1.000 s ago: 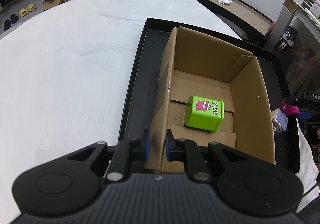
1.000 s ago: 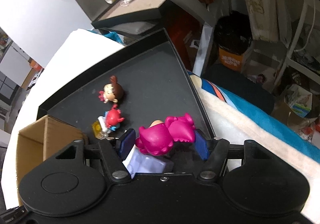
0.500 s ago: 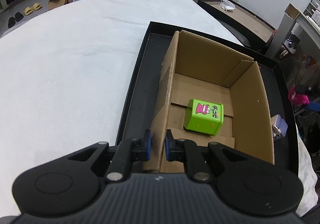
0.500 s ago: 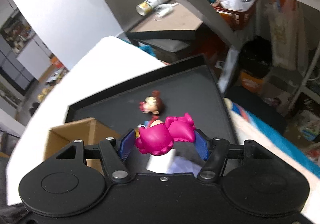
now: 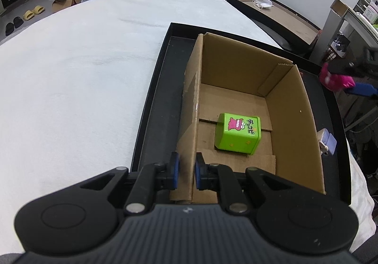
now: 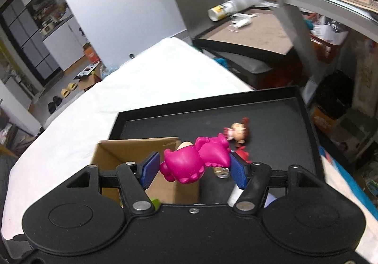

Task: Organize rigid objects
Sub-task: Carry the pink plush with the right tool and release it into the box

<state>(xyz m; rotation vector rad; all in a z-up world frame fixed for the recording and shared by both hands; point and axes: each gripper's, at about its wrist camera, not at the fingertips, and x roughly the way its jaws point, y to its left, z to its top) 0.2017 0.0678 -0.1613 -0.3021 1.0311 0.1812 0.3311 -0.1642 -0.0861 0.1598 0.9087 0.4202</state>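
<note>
- The left gripper (image 5: 186,170) pinches the near wall of the cardboard box (image 5: 293,108), as it did a second ago, steadying it on the black tray (image 5: 153,108).
- The right gripper (image 6: 192,166) is clamped on the magenta figure (image 6: 196,160), which has risen off the tray since a second ago and now hangs near the box's rim.
- Inside the box sits a green cube (image 5: 238,133).
- Two small figures (image 6: 237,134) lie farther back on the tray, not yet sorted.
- Judgement: next comes lowering the magenta figure into the box.

box (image 5: 290,108): plain brown cardboard
cube (image 5: 238,133): lime green, pink monster print, black lettering, small yellow stars
tray (image 5: 154,103): black
toy (image 6: 196,160): magenta
pads (image 6: 150,166): blue
bedcover (image 5: 78,79): white
figure head (image 6: 238,133): reddish-brown hair
</note>
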